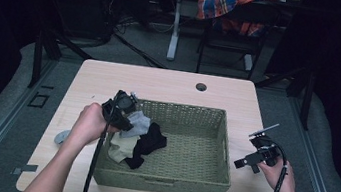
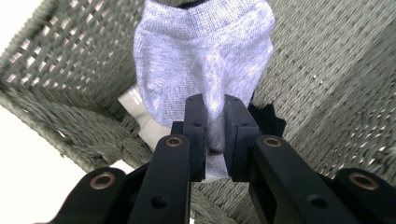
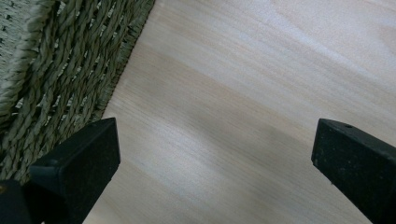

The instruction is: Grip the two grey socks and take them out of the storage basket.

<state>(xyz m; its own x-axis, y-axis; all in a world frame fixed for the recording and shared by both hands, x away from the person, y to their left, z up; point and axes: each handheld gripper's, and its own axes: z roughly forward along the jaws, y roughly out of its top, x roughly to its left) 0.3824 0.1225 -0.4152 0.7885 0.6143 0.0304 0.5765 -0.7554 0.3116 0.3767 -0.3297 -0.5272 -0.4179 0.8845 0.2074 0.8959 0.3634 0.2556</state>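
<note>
The table (image 1: 170, 83) bore the basket (image 1: 196, 188), and over its left end the left gripper (image 2: 214, 135) had its jaws clamped on the grey sock (image 2: 205, 51), which hung long-axis down (toe toward the weave). Beneath lay a cream sock (image 1: 121, 147) and a black sock (image 1: 149, 143), near enough to snag. The right gripper (image 3: 215, 154) waited, jaws wide apart, over bare wood beside the basket's right wall.
</note>
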